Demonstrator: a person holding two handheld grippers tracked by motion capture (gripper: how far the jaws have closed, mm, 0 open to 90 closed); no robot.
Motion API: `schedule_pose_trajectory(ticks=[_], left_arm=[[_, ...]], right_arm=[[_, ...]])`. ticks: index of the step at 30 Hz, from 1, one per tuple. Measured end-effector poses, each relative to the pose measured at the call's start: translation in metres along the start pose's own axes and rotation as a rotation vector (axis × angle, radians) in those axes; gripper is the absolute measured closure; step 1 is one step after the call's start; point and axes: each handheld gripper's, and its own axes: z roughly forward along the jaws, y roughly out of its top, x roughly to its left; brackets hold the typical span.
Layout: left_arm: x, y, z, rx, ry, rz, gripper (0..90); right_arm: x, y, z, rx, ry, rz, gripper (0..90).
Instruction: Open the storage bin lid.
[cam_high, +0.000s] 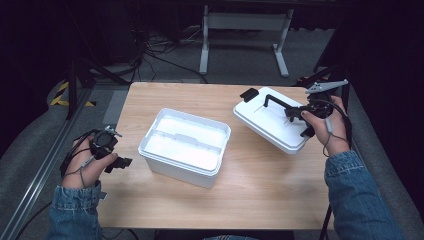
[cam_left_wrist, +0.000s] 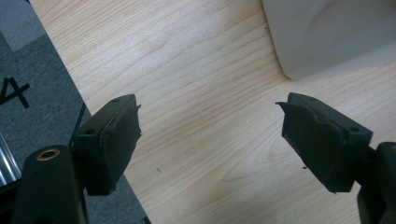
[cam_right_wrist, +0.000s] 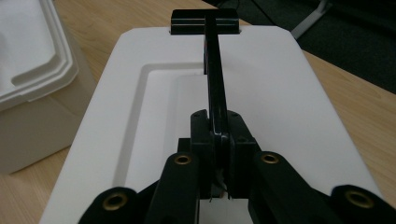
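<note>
Two white pieces sit well apart on the tabletop (cam_high: 260, 200): an open box (cam_high: 184, 147) at centre, and its lid (cam_high: 272, 125) toward the right rear edge, gripped by the right gripper (cam_right_wrist: 218, 140), whose fingers are clamped on the lid's black handle (cam_right_wrist: 214, 84). The box lies to the left of the held lid, and the handle's long axis runs straight away from those fingers. The left gripper (cam_left_wrist: 210, 140) hovers with fingers wide and empty over bare wood just left of the box, so the right hand looks the one placed to carry the lid across.
</note>
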Motion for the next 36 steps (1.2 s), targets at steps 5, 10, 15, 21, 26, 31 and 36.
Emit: schedule_pose_trajectory(ticks=[5,10,15,21,26,31,36], left_arm=[[0.000,0.000,0.000,-0.002,0.002,0.004,20.2],[-0.001,0.000,0.001,0.000,0.004,0.004,20.3],[-0.001,0.000,0.001,0.002,0.000,0.001,20.3],[-0.001,0.000,0.001,0.004,-0.002,-0.002,20.3],[-0.001,0.000,0.002,0.005,-0.001,0.004,20.4],[-0.001,0.000,0.002,0.006,-0.003,0.003,20.4],[-0.001,0.001,0.002,0.009,-0.003,0.005,20.4]], right_arm=[[-0.008,-0.013,0.013,0.027,-0.002,0.016,85.0],[-0.016,-0.028,0.025,0.042,-0.003,0.042,85.0],[-0.020,-0.041,0.035,0.049,0.003,0.054,85.0],[-0.024,-0.053,0.045,0.056,0.009,0.072,85.0],[-0.026,-0.062,0.051,0.062,0.012,0.084,85.0],[-0.027,-0.069,0.056,0.062,0.020,0.090,85.0],[-0.029,-0.077,0.060,0.061,0.030,0.098,84.9]])
